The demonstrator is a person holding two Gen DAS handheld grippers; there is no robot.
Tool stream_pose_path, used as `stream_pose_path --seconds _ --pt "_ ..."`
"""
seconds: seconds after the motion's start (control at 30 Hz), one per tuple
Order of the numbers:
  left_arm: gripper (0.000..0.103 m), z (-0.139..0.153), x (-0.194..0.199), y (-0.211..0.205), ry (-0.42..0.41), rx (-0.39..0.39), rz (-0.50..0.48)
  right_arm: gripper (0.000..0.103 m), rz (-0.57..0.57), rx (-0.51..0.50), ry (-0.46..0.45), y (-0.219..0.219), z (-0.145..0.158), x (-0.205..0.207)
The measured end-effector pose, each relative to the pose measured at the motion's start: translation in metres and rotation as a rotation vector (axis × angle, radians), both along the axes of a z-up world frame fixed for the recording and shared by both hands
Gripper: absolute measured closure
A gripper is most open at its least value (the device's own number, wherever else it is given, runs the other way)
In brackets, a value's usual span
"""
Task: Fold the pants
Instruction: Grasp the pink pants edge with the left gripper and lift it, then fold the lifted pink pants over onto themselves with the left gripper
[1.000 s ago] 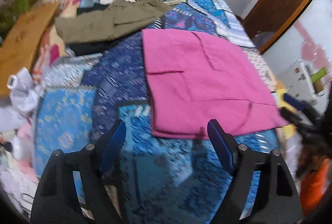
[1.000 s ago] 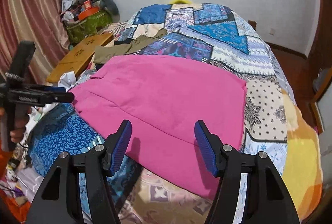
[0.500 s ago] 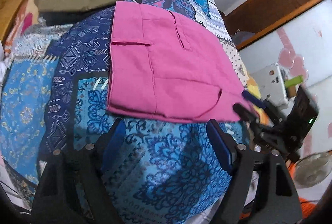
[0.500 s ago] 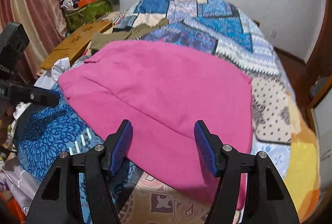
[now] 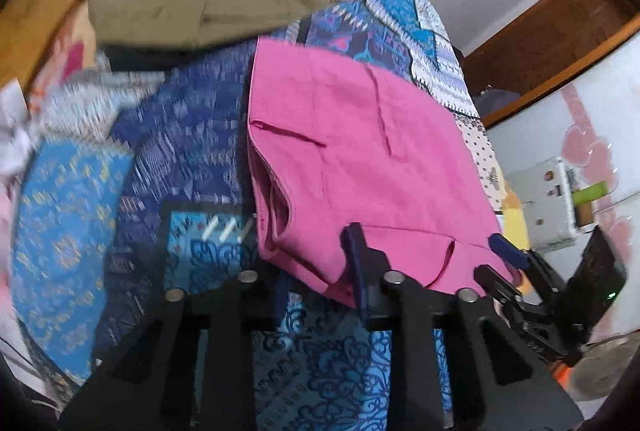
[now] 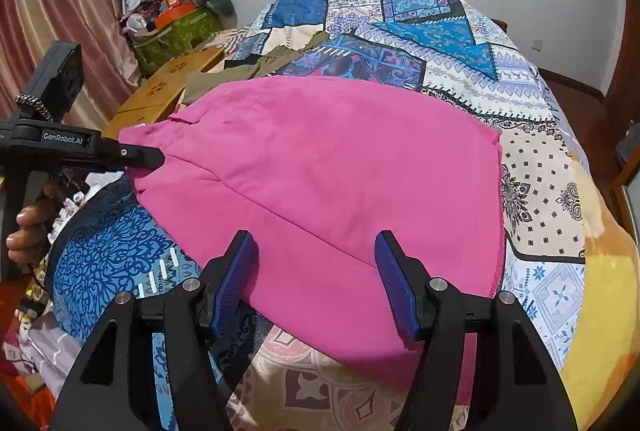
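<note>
Pink pants lie spread flat on the patchwork bed; they also fill the middle of the right wrist view. My left gripper has its jaws narrowed on the near corner of the pants, and the cloth is bunched between them. From the right wrist view the left gripper touches the left corner of the pants. My right gripper is open, its fingers over the near hem. It also shows in the left wrist view at the right corner.
Olive green pants lie farther up the bed. A wooden board and a heap of clutter stand at the left. A white box stands at the right.
My left gripper has moved forward onto the near corner of the pink pants and its jaws have narrowed on the cloth. My right gripper has edged closer over the hem, still open.
</note>
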State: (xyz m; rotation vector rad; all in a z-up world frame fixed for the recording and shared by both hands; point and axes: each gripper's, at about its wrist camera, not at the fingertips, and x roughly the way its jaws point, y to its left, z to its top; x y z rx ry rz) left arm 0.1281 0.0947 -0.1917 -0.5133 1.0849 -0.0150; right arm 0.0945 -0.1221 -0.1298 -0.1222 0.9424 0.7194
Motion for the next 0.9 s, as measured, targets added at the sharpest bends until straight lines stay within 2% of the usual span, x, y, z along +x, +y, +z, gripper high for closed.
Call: stream_pose_path --seconds 0.13,0.3,0.37,0.53,0.7,0.9 --pt "0.084 0.025 -0.005 -0.021 -0.094 0.194 -0.019 0.044 -0.013 0.020 -0.003 -0.005 0.004 -0.002" --pt "0.085 0.071 -0.025 -0.048 -0.251 0.453 -0.067 0.044 -0.073 0.042 -0.009 -0.026 0.008 -0.001" --pt "0.085 0.083 -0.028 -0.055 -0.285 0.500 -0.088 0.044 -0.107 0.042 -0.002 -0.037 0.008 0.001" --pt "0.086 0.105 -0.024 -0.073 -0.345 0.508 -0.159 0.044 -0.163 0.041 0.013 -0.060 0.006 0.004" --pt "0.087 0.117 -0.009 -0.106 -0.386 0.460 -0.247 0.044 -0.143 0.014 0.033 -0.061 -0.005 0.002" --pt "0.089 0.123 0.016 -0.142 -0.381 0.364 -0.348 0.044 -0.156 0.078 0.068 -0.069 -0.010 0.004"
